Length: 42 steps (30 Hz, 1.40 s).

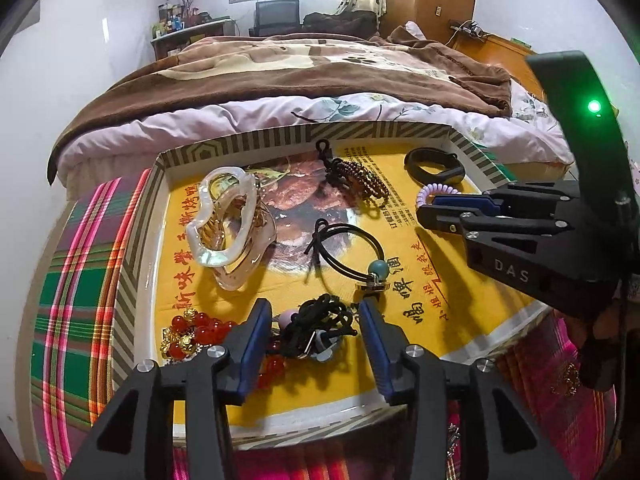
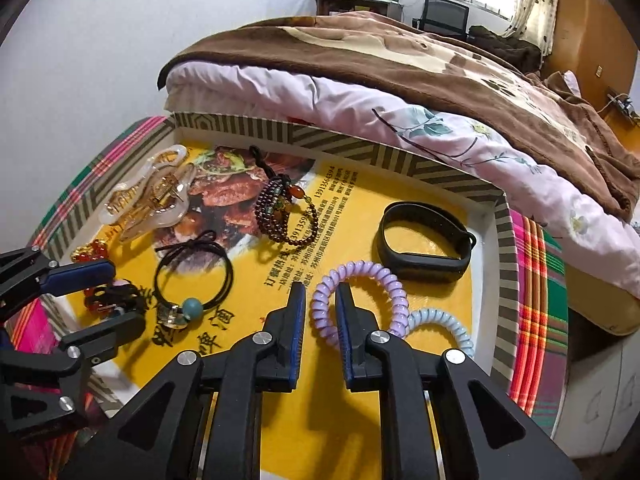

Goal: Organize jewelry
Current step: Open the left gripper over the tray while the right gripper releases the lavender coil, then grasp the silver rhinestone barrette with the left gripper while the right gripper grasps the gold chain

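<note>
Presently, left tool (image 1: 316, 320) stands open astride the black cord tangle (image 1: 320, 318). Right tool (image 2: 320, 300) straddles, without gripping, the purple coil band (image 2: 394, 292).

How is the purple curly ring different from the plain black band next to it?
The purple coil hair tie is a bumpy spiral; the black wristband is smooth and flat-sided. The coil is pale and glossy; the band is dark and matte. The right gripper straddles the coil; the band lies untouched. Both are loops lying in the tray.

Readable text: gripper and flyer

"DAS" stands on the right gripper (image 1: 424, 212) body; the yellow flyer (image 2: 360, 208) lining the tray carries Chinese print and the number 13913564394, partly covered.
</note>
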{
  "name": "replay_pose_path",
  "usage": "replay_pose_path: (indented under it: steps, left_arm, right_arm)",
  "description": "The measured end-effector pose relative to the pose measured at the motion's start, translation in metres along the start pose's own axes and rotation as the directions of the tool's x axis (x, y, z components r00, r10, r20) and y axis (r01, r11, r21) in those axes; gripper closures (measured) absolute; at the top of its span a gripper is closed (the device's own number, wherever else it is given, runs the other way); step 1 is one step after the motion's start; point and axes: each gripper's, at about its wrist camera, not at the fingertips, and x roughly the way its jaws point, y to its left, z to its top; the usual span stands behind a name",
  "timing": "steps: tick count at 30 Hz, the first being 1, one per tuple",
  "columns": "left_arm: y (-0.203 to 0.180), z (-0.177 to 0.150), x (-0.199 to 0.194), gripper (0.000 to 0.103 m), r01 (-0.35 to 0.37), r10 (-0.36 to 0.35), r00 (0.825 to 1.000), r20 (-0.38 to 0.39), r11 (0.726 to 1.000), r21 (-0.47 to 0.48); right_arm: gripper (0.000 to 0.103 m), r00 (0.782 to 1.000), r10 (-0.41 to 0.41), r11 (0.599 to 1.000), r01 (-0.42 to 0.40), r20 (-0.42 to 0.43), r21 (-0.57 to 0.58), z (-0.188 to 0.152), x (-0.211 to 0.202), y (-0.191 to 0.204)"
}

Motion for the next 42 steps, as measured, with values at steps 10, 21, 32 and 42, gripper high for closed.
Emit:
replay_pose_path:
  steps: [10, 21, 32, 42]
  left_arm:
    - [-0.004, -0.003, -0.023, 0.041, 0.012, -0.012, 0.999, 0.033, 1.000, 0.000]
    - [-0.015, -0.023, -0.063, 0.040, 0.033, -0.034, 0.997, 0.065, 0.999, 0.009]
    - [-0.017, -0.055, -0.075, 0.040, 0.066, -0.067, 0.997, 0.039, 0.998, 0.019]
    - [-0.027, -0.078, -0.060, 0.037, 0.118, -0.117, 0.993, -0.016, 0.992, 0.045]
  right_arm:
    - [0.086, 0.997, 0.013, 1.000, -0.014, 0.071, 0.020, -0.007, -0.036, 0.006]
    - [0.055, 0.987, 0.028, 0.995, -0.042, 0.161, 0.088, -0.051, -0.099, 0.003]
    - [0.055, 0.989, -0.004, 0.987, -0.020, 0.145, 0.161, -0.127, -0.133, -0.009]
    - [0.055, 0.998, -0.032, 0.988, 0.023, 0.055, 0.151, -0.170, -0.117, -0.011]
